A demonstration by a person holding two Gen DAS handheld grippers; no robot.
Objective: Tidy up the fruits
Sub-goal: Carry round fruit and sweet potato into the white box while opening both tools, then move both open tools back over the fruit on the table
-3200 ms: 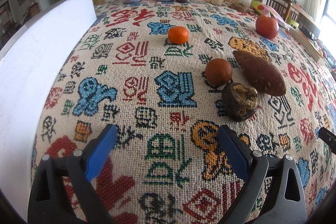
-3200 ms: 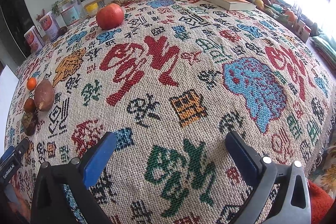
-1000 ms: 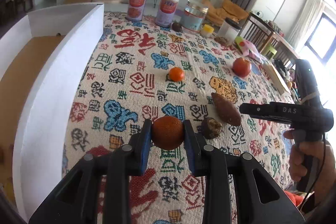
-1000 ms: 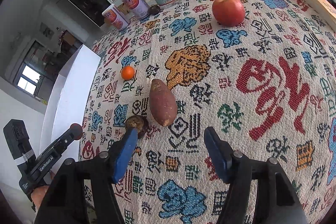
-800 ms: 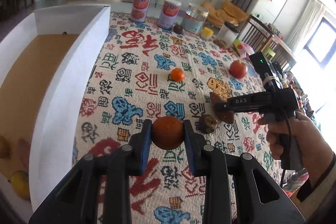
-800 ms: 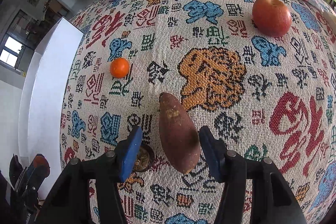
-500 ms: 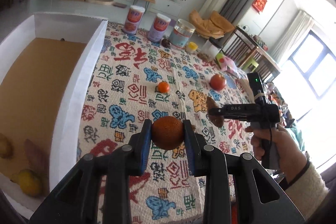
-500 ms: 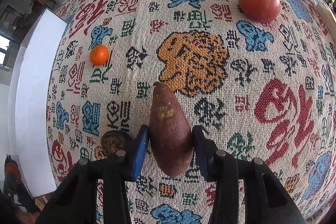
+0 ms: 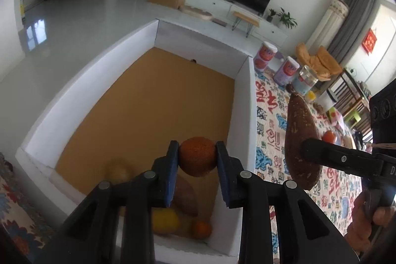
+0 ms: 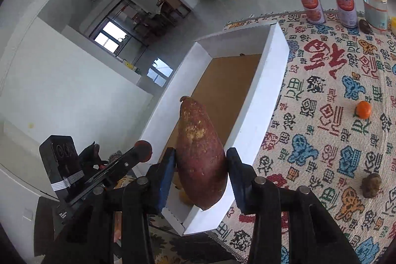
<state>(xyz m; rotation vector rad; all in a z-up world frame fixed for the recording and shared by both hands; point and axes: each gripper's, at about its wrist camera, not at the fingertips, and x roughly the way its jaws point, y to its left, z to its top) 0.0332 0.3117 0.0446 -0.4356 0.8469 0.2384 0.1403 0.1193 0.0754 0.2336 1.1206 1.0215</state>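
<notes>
I now have both loads off the cloth-covered desk and up at the white box, where a moment ago my right hand-held gripper was only closing around the sweet potato as it lay on the cloth. Its jaws have just drawn in and are clamped on the sweet potato's thick middle, holding it point-up over the box's near long wall. My left hand-held gripper is pressed tight on a rough brown-orange round fruit, hanging above the box's near corner, over the produce already inside. I judge that this means two pieces are ready to drop in at once, and only letting go is left for them. Counting in the box, near that corner: one yellow fruit, one small orange fruit, one reddish-brown piece partly hidden behind my jaws, and one pale blurred round thing I cannot name, so four. Outside the box, on the cloth: one small tangerine, one dark knobbly lump, and one red apple beyond the sweet potato. At the cloth's far edge, past the box's end, stand two pink-labelled cans and one pale blue tin.
</notes>
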